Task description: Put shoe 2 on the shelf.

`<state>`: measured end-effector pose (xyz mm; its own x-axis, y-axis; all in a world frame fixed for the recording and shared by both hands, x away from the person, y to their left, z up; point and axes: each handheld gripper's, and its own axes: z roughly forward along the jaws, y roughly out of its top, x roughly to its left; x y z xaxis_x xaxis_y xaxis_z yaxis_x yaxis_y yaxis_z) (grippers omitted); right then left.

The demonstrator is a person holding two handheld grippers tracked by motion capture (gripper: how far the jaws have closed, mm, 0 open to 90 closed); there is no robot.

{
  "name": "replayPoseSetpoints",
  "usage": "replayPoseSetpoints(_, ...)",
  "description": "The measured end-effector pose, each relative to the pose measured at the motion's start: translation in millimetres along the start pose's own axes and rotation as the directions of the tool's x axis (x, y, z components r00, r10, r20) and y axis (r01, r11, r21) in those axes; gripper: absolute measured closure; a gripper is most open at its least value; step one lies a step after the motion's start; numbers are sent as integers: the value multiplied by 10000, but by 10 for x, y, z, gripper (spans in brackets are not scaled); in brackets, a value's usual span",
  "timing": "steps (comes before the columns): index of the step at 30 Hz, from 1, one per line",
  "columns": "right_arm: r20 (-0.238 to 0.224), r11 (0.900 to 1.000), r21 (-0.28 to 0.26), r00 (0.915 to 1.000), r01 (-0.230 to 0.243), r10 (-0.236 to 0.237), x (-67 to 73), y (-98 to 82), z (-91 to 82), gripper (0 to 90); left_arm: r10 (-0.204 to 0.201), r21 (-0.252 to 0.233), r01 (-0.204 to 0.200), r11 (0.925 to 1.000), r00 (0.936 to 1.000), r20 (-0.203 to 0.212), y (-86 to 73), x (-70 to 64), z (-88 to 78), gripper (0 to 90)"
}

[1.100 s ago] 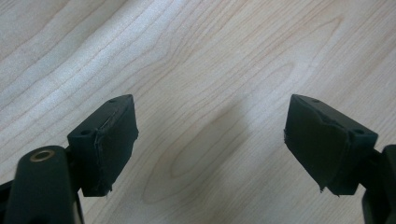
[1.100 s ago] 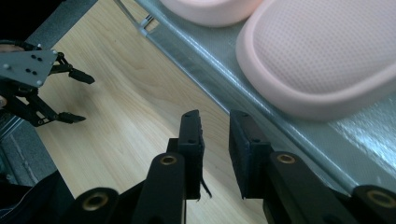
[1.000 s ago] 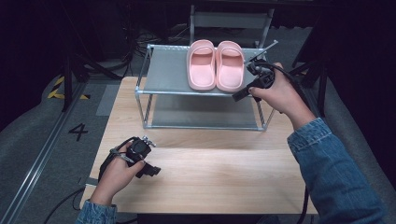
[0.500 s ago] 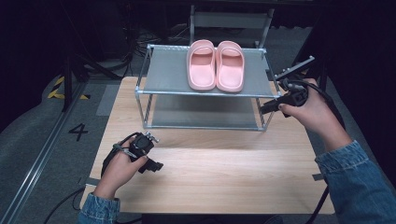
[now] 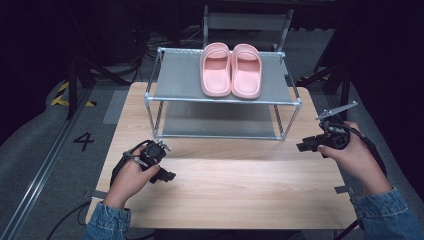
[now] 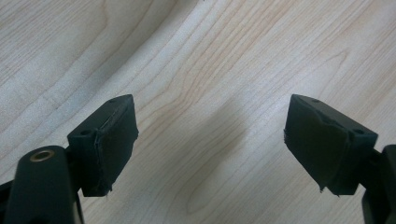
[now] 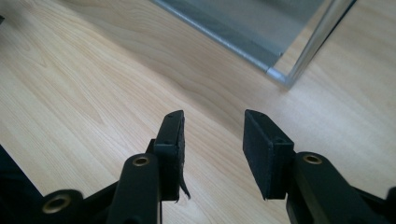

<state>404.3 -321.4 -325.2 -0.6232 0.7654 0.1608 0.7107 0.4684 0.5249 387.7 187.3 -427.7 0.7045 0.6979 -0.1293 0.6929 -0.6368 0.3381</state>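
A two-tier metal rack stands at the far half of the wooden table. A pair of pink slippers sits side by side on the rack's top shelf, toes toward the near edge, touching each other. The rack's lower shelf is bare mesh. A floor marking "4" lies left of the table. The rack's front right post stands between the right gripper and the slippers. Right gripper: at the table's right edge, well apart from the slippers, jaws just been opening, now spread with only bare wood between them. Left gripper: near the front left of the table, jaws wide apart, nothing between them, wood grain below.
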Motion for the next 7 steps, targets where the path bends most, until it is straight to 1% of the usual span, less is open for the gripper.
replayPoseSetpoints(2,20,9996,-165,9997,-249,250,-48,-128,55,580,15,-26,-15,10000,10000,-18,1,1,1,177)
replayPoseSetpoints(5,-11,9988,-329,9993,-374,374,-81,-246,118,572,24,-35,-24,10000,10000,-12,3,-2,1,177)
replayPoseSetpoints(7,-38,9985,-356,9991,-424,423,-86,-276,137,570,77,-61,-77,10000,10000,3,3,-3,-2,177)
